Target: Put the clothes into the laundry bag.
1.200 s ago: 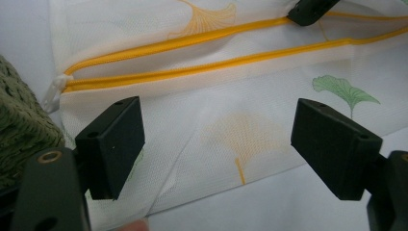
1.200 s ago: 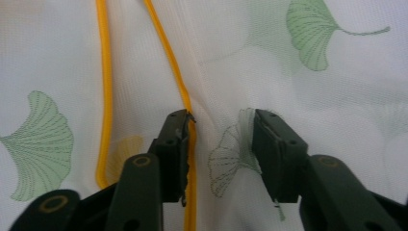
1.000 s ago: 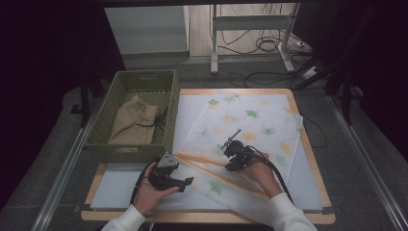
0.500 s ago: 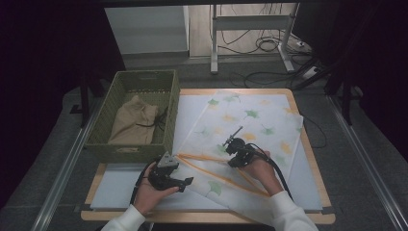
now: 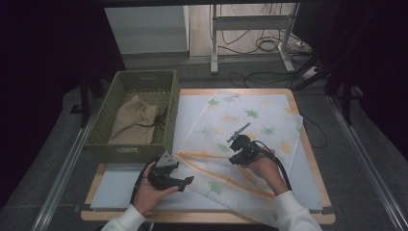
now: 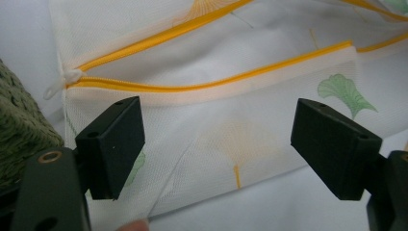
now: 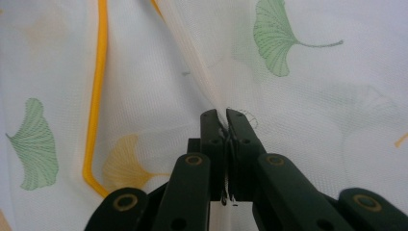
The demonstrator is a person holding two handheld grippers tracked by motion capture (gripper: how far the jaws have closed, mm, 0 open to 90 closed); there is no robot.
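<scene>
While the right tongs (image 7: 226, 115) are clenching a fold of the white mesh bag (image 5: 250, 130), the left tongs (image 6: 216, 144) are hanging released over the bag's near edge, beside its orange zipper (image 6: 202, 86). This bag is lying spread on the surface (image 5: 312, 211), just beside a green basket (image 5: 130, 149) holding a tan cloth (image 5: 132, 122).

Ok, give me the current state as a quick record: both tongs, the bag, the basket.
left tongs: open, over the mesh bag near its zip end
right tongs: shut on a pinched fold of the mesh bag
mesh bag: white, leaf print, spread on the table, orange zip open
basket: green, at the table's left, holds a tan pouch
</scene>
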